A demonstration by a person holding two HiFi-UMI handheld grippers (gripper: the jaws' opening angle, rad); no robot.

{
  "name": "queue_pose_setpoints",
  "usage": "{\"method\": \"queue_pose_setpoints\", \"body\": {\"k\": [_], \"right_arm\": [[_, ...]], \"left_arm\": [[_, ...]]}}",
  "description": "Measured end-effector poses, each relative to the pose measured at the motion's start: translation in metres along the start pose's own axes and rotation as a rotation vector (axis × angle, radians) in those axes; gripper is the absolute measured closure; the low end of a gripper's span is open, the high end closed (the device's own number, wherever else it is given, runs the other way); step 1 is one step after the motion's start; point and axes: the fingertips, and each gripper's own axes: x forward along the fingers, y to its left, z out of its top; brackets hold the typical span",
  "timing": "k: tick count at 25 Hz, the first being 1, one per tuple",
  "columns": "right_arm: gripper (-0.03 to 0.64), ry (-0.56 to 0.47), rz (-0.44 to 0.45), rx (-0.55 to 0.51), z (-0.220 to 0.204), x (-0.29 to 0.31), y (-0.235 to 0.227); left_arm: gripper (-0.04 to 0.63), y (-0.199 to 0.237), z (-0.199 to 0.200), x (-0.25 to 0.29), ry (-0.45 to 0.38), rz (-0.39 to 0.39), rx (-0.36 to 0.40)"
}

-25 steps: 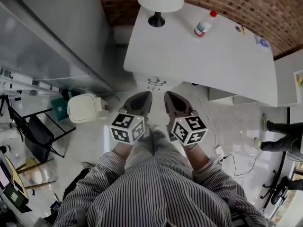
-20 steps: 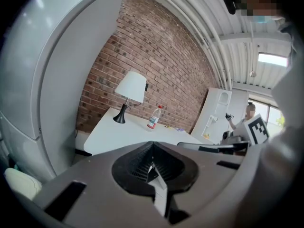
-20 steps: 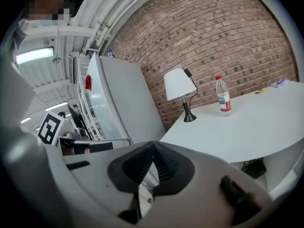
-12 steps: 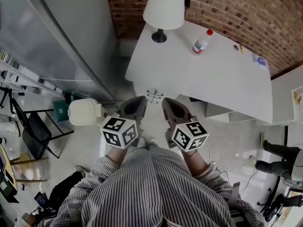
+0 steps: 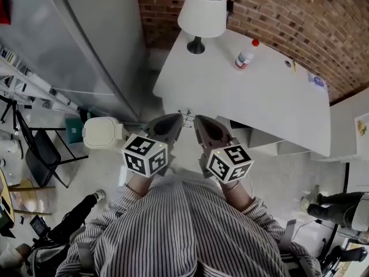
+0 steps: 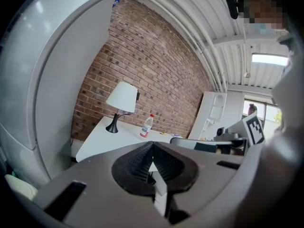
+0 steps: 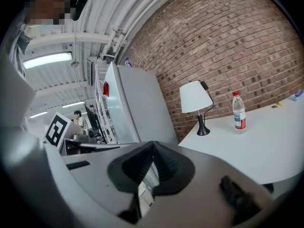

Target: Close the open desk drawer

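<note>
Our left claw (image 6: 151, 148) and right claw (image 7: 152, 147) are both closed, jaws tip to tip with nothing between them. We hold them side by side near the front edge of the tabletop (image 5: 242, 97). The drawer (image 5: 262, 137) stands out from under that edge, just right of the right claw, and neither claw touches it. A lamp (image 5: 202, 13) and a bottle (image 5: 245, 53) stand at the far side.

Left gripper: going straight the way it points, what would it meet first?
Probably the front edge of the white desk, by the dark handles; nothing shows between it and the left gripper, though depth is unclear.
</note>
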Motion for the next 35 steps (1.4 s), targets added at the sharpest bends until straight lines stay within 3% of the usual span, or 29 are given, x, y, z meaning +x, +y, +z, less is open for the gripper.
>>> {"method": "queue_pose_setpoints", "body": {"k": [14, 23, 35], "right_arm": [[0.601, -0.010, 0.017, -0.054, 0.006, -0.011, 0.009], [0.601, 0.026, 0.037, -0.069, -0.007, -0.013, 0.020], [0.601, 0.040, 0.036, -0.083, -0.015, -0.014, 0.031]], "left_arm": [[0.583, -0.016, 0.006, -0.006, -0.035, -0.015, -0.009], [0.583, -0.021, -0.003, -0.013, -0.019, 0.031, 0.042], [0.583, -0.019, -0.016, -0.026, -0.004, 0.034, 0.003]]}}
